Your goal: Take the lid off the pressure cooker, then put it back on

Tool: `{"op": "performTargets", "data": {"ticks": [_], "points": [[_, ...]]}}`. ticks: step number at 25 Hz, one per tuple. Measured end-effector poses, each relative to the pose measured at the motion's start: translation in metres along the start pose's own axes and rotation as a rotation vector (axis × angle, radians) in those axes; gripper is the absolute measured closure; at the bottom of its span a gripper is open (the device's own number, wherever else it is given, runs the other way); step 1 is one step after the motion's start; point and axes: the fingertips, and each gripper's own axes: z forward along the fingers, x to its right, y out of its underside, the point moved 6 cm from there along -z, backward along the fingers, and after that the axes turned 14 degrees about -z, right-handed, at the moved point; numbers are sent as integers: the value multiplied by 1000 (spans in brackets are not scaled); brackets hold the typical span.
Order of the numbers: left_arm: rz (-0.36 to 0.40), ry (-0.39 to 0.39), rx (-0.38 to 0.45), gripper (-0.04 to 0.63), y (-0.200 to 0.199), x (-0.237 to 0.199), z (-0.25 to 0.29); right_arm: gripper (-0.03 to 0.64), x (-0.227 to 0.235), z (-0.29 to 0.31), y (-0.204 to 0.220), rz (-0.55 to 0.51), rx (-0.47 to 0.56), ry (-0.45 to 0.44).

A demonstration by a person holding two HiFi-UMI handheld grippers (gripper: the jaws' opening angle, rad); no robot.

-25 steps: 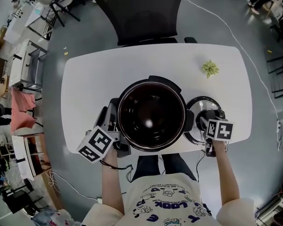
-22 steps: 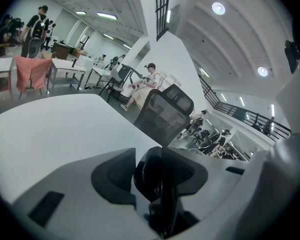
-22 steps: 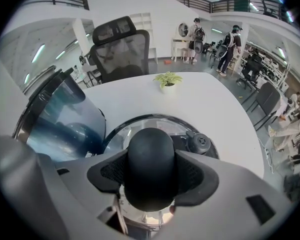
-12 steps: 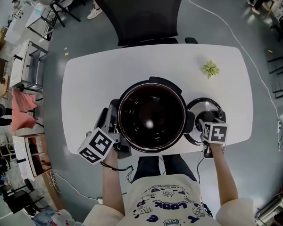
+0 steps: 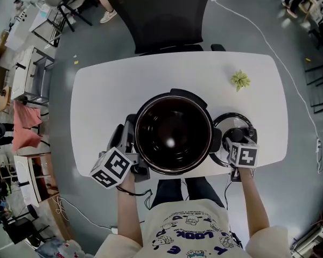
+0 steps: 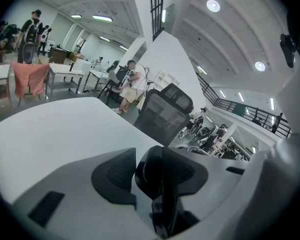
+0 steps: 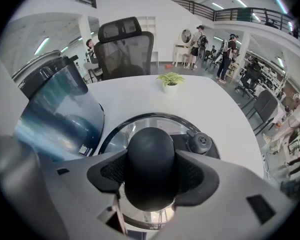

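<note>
Lid on counter, right of open pot: right fingers clamp knob; left fingers pinch handle. We lift level, centring over the rim.

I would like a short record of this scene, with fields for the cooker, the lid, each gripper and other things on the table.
cooker: open, middle of white table
lid: off, on the table at the cooker's right
left gripper: shut on the cooker's side handle
right gripper: shut on the lid's knob
also on table: small plant, far right
</note>
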Motion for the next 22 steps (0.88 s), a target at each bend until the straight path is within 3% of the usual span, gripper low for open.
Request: {"op": "performTargets", "data": {"ticks": [4, 6, 8, 16, 22], "points": [[3, 7, 5, 430, 0, 0, -1, 310, 0, 0, 0, 30, 27, -12], [20, 10, 20, 430, -2, 1, -4, 227, 0, -2, -2, 35, 60, -14], [36, 18, 31, 419, -3, 4, -6, 212, 1, -8, -6, 31, 105, 9], [62, 62, 72, 405, -11, 19, -24, 212, 6, -67, -50, -21, 329, 93], [131, 138, 150, 405, -32, 54, -41, 236, 5, -132, -97, -41, 519, 114]]}}
